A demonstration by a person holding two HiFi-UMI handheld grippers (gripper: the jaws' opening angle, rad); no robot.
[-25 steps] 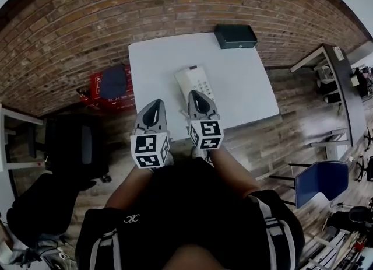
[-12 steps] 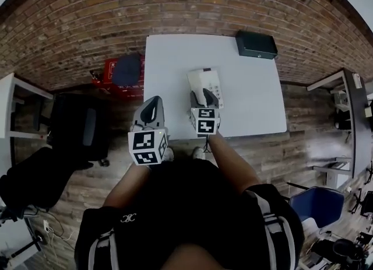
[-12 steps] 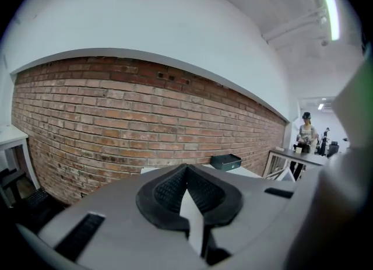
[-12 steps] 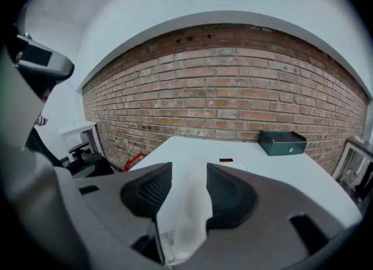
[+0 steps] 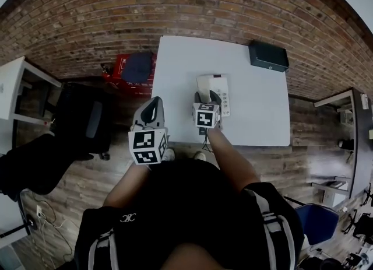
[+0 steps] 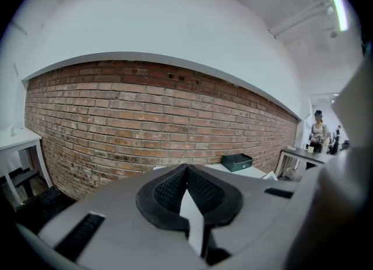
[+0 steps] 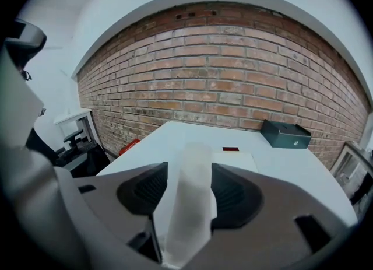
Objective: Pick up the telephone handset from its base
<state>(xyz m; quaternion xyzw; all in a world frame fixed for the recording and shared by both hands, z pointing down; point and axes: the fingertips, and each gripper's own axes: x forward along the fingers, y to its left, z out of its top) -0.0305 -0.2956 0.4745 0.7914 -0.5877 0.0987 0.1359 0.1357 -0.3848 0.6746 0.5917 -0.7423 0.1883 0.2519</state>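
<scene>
**Ana:** Brick again, I see: a red-brown brick wall with a white rectangular table pushed against it. Where's the phone?

**Ben:** Near the table's front edge, about the middle. The pale telephone base lies flat, and the white telephone handset is on its left side, not lifted.

**Ana:** And the right gripper?

**Ben:** Down over the handset, tilted forward. Its jaws are opening and stand wide, one black ribbed pad on each side, with the handset running lengthwise through the gap. It fills nearly the whole gap, but I can't tell whether the pads touch its sides. I see no squeeze on it.

**Ana:** The left gripper?

**Ben:** Clenched, tips meeting, nothing between them. It's held off the table's front left corner, above the wooden plank floor, well apart from the phone.

**Ana:** Anything else on the table?

**Ben:** A dark rectangular box at the far right corner, by the wall, well away from the base.
</scene>
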